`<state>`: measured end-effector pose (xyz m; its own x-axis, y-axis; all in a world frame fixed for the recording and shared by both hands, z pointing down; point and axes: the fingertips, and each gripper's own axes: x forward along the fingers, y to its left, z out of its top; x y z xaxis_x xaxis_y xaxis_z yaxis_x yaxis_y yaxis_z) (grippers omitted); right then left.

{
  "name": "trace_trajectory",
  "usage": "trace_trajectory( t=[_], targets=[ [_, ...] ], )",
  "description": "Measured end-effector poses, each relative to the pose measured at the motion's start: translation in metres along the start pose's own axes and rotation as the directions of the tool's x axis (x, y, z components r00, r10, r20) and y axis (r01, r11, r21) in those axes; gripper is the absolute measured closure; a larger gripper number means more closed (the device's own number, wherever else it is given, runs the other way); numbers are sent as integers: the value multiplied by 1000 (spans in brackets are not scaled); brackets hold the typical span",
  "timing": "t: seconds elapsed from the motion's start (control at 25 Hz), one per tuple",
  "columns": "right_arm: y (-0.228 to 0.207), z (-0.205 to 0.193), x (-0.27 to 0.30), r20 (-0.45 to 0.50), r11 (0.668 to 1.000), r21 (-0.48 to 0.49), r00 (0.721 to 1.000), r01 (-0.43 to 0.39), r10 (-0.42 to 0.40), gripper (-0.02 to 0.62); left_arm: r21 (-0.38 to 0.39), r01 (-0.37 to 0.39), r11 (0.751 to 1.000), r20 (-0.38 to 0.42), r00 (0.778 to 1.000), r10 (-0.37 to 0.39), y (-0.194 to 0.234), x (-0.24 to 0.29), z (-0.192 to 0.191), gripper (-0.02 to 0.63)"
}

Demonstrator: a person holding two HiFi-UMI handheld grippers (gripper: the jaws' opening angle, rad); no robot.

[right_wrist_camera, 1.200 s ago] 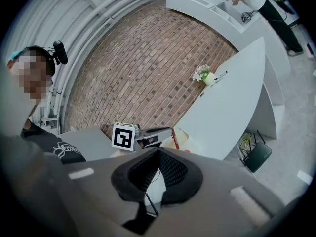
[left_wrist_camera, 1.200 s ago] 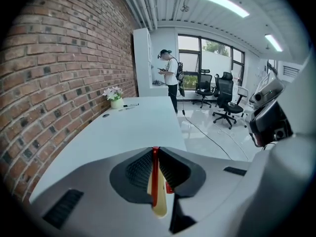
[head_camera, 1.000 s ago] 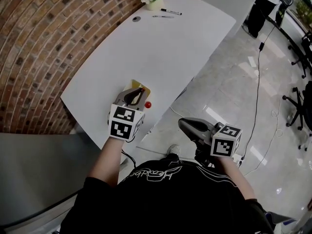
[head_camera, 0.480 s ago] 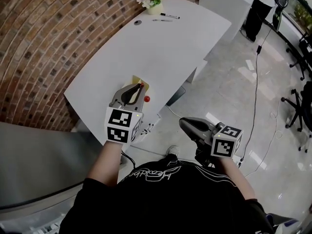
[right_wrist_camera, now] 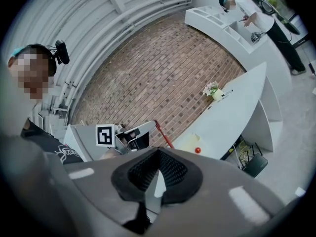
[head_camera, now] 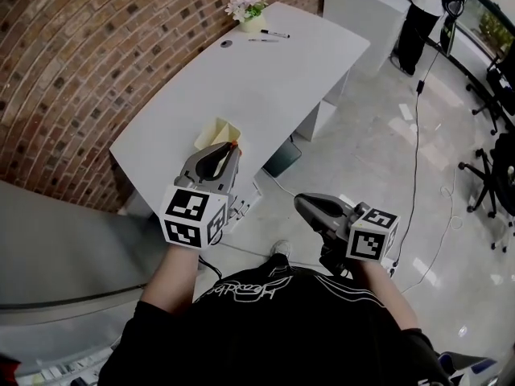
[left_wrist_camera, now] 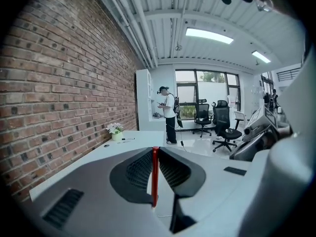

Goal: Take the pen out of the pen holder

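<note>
- Head view: the yellow pen holder (head_camera: 219,132) stands on the white bench (head_camera: 265,79), near the bench's near edge.
- The left tongs (head_camera: 228,152) hang just on the near side of the pen holder, above the bench edge, with the red end of the pen (head_camera: 234,145) showing at their tip.
- The right tongs (head_camera: 304,205) are well apart from the pen holder, to its right and out over the floor (head_camera: 378,143).
- Far beyond the pen holder, at the bench's other end, are a flower pot (head_camera: 248,8) and a marker (head_camera: 274,34).
- Left gripper view: the left tongs (left_wrist_camera: 155,154) are clamped narrow on the red pen (left_wrist_camera: 155,177), which stands upright between them.
- Beyond them the bench (left_wrist_camera: 94,159) runs along a brick wall (left_wrist_camera: 64,93) to the flower pot (left_wrist_camera: 115,130); a person (left_wrist_camera: 168,113) stands past it, with office chairs (left_wrist_camera: 220,126) nearby.
- Right gripper view: the right tongs (right_wrist_camera: 158,152) are closed together with nothing held between them.
- Past them the left tongs (right_wrist_camera: 136,135) hold the pen (right_wrist_camera: 163,134) slanting, to the left of the pen holder (right_wrist_camera: 189,142) and outside it.
- A small red ball (right_wrist_camera: 197,150) lies on the bench (right_wrist_camera: 237,107) just beside the pen holder.
- The flower pot (right_wrist_camera: 213,91) is well beyond the pen holder.
</note>
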<state>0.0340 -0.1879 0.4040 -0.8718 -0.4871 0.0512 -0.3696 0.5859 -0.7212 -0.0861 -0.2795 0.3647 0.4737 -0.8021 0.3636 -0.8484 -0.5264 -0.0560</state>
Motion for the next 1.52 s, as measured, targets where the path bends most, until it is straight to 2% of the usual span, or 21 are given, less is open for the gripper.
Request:
trace_trajectory(
  t=[0.24, 0.56, 1.0, 1.28, 1.52],
  targets=[
    [22, 6, -27, 40, 999, -32, 999, -8, 9, 592, -79, 69, 995, 31, 997, -66, -40, -29, 12, 561],
    [56, 4, -59, 74, 994, -110, 997, -5, 13, 592, -164, 190, 968, 63, 981, -182, -96, -69, 14, 561],
    [95, -19, -102, 101, 986, -166, 995, 22, -5, 592, -187, 311, 932, 54, 950, -306, -165, -108, -8, 561],
    [113, -36, -123, 112, 983, -181, 994, 20, 1, 592, -201, 343, 918, 52, 939, -340, -196, -131, -23, 561],
    [128, -49, -132, 107, 984, -178, 994, -13, 32, 592, -211, 353, 912, 53, 935, -350, -209, -148, -32, 561]
  ],
)
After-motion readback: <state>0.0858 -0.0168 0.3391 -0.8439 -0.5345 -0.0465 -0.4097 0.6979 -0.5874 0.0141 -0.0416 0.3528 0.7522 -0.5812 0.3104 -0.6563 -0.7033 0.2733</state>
